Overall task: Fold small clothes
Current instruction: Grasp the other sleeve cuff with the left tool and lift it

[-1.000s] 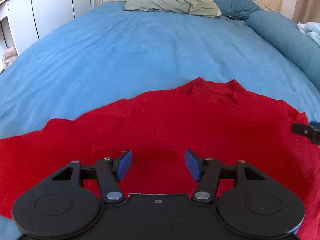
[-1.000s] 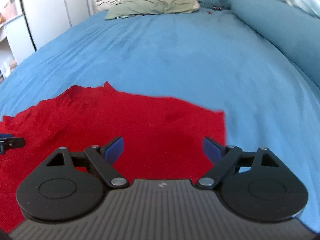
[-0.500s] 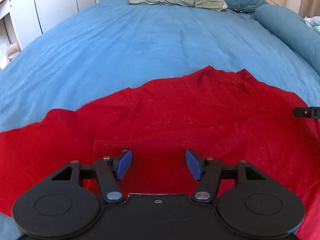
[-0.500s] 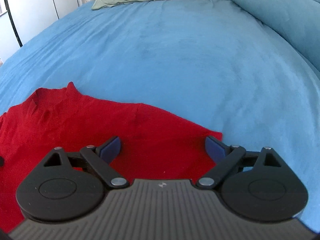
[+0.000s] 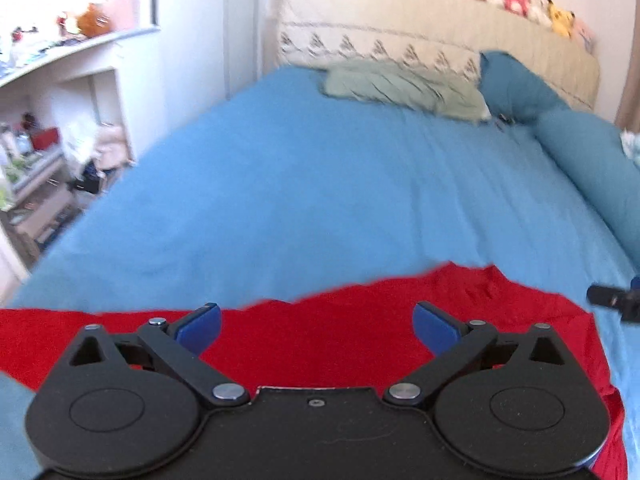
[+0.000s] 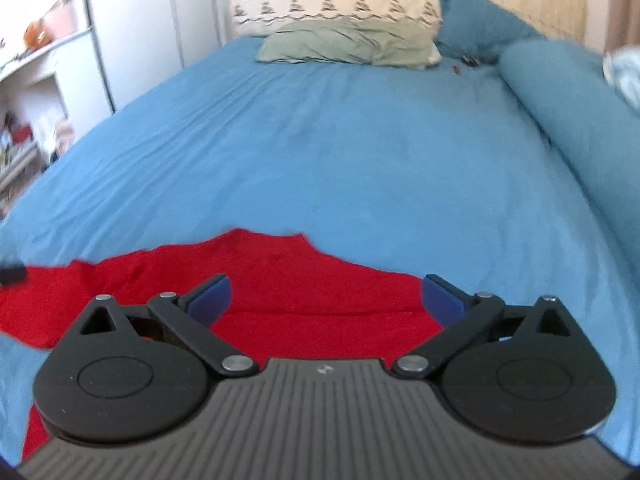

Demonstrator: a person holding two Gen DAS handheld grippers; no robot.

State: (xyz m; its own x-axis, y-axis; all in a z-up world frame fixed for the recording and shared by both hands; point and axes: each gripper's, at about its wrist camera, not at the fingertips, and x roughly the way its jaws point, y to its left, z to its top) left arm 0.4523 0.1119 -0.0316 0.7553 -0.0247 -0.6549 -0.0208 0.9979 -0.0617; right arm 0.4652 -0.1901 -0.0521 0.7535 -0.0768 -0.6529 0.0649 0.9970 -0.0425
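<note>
A red garment (image 5: 360,328) lies flat on the blue bed (image 5: 320,184); it also shows in the right wrist view (image 6: 280,280). My left gripper (image 5: 318,326) is open and empty, above the garment's near part. My right gripper (image 6: 326,294) is open and empty, above the garment's right part, where a fold line runs across the cloth. The right gripper's fingertip (image 5: 612,300) shows at the right edge of the left wrist view. The left gripper's fingertip (image 6: 12,272) shows at the left edge of the right wrist view.
A green pillow (image 5: 404,88) and a patterned cream pillow (image 5: 376,46) lie at the bed's head. A long blue bolster (image 6: 580,96) runs along the right side. White shelves with clutter (image 5: 48,128) stand left of the bed. Plush toys (image 5: 520,0) sit on the headboard.
Both grippers have tilted up and pulled back, so more of the bed and room shows. The left gripper's jaws have opened wider. The garment stays on the bed.
</note>
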